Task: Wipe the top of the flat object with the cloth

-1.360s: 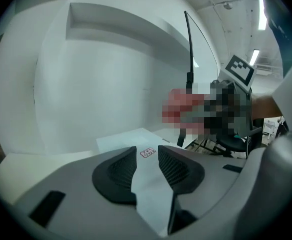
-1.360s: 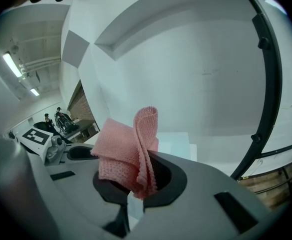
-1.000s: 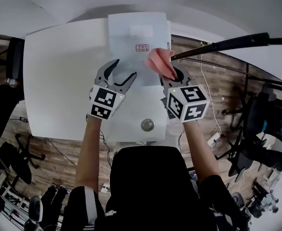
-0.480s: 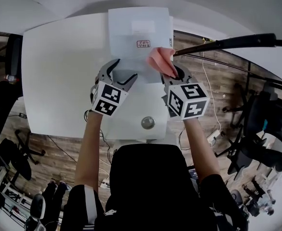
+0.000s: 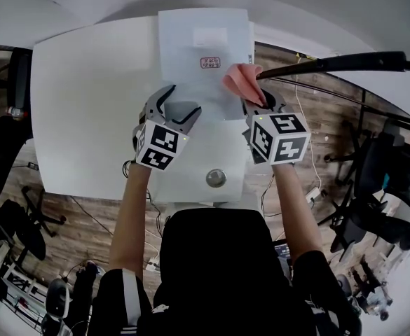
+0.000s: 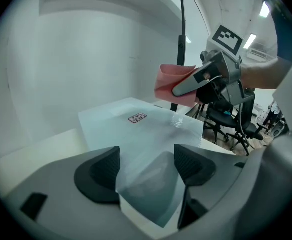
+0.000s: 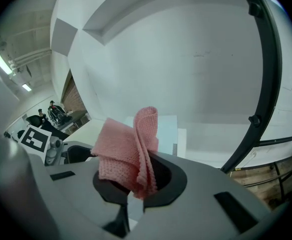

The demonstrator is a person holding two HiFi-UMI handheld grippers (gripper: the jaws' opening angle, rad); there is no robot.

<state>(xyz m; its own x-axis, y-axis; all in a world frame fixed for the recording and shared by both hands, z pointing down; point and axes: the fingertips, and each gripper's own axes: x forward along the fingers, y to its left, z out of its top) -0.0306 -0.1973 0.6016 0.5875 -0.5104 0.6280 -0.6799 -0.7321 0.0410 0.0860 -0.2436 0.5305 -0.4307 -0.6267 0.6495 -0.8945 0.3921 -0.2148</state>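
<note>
The cloth (image 7: 128, 154) is clenched in the right tongs (image 7: 138, 181) and held above the right edge of the flat object (image 5: 197, 54), ready for wiping. The left tongs (image 6: 146, 156), just opened, stand released astride its near corner on the counter (image 5: 85, 117), probably for steadying.

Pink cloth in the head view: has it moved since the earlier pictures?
Yes, slightly. The pink knitted cloth has shifted rightwards from the small red label, towards the right edge of the pale flat sheet.
</note>
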